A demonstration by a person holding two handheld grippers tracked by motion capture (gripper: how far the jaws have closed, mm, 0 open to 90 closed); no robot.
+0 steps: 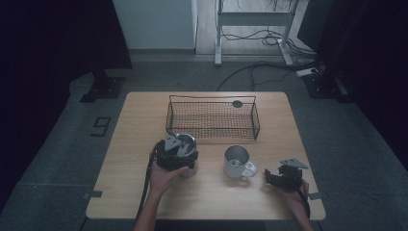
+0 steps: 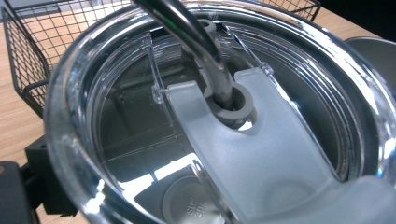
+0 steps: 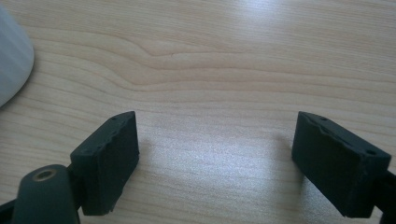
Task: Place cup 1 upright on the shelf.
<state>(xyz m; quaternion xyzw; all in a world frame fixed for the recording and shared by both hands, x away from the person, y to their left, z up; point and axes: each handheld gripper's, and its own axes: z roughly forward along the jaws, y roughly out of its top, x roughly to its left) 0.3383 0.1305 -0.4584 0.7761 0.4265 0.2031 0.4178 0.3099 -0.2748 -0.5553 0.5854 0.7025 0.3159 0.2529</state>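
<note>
Your wooden table [image 1: 144, 159] fills the frame's centre — grey floor [image 1: 57, 144] around, cables [image 1: 269, 38] at top; right gripper [image 3: 215, 158] jaws apart, left gripper [image 1: 174, 153] jaws — cannot tell.

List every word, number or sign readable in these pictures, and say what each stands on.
Raised lettering on the round grey disc seen through the clear lid in the left gripper view: perhaps "SU" over "30", too blurred and cut off to read for certain.
Mug, wire basket, table: no text visible.
</note>
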